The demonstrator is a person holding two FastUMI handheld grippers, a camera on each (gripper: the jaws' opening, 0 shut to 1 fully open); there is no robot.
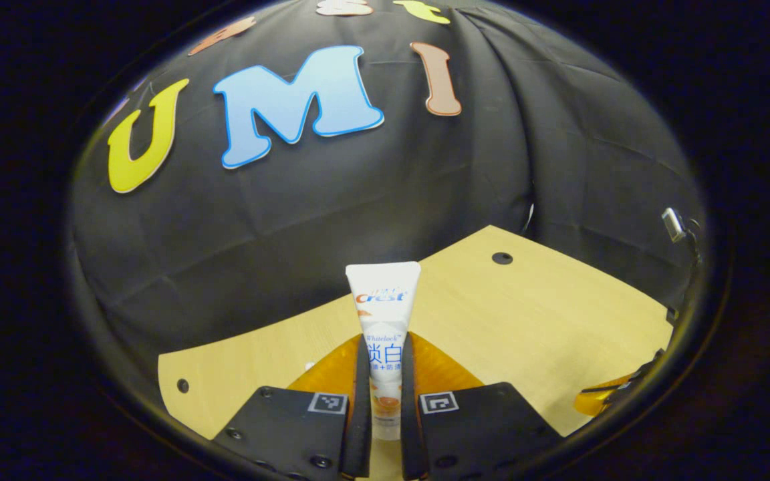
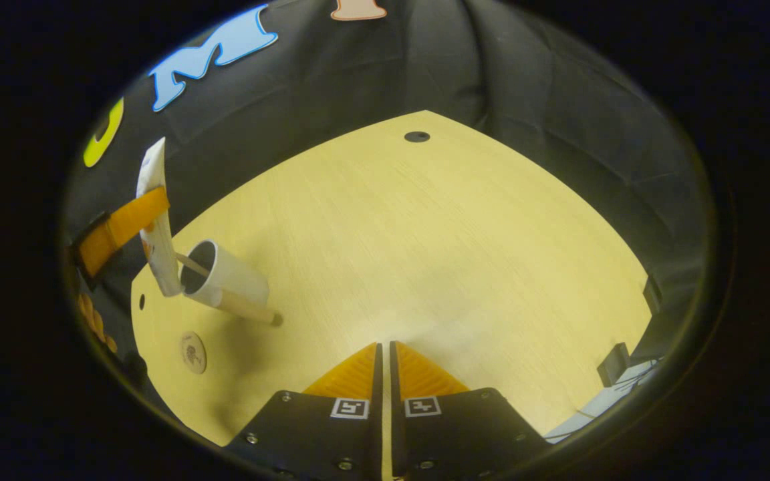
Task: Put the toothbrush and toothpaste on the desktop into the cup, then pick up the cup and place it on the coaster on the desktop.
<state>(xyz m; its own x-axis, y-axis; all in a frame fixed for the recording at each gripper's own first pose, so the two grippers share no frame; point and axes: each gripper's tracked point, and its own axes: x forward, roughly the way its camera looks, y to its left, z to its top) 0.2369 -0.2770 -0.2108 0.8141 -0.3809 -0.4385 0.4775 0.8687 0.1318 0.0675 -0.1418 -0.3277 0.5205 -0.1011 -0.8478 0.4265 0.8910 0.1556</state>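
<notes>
Left tongs (image 1: 383, 401) clamped on the toothpaste tube (image 1: 383, 314), both fingers pressing its sides; tube upright above the desk (image 1: 525, 314). In the right gripper view the tube's lower end sits at the mouth of the white cup (image 2: 228, 277), which contains the toothbrush (image 2: 251, 312). Round coaster (image 2: 192, 352) lies near the cup, apart. Right tongs (image 2: 385, 374) closed together, holding nothing.

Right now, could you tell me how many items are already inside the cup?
1: the toothbrush leans inside the cup. The toothpaste is clamped in the left gripper, its lower end at the cup's rim, not yet in. The cup's depths are hidden.
</notes>
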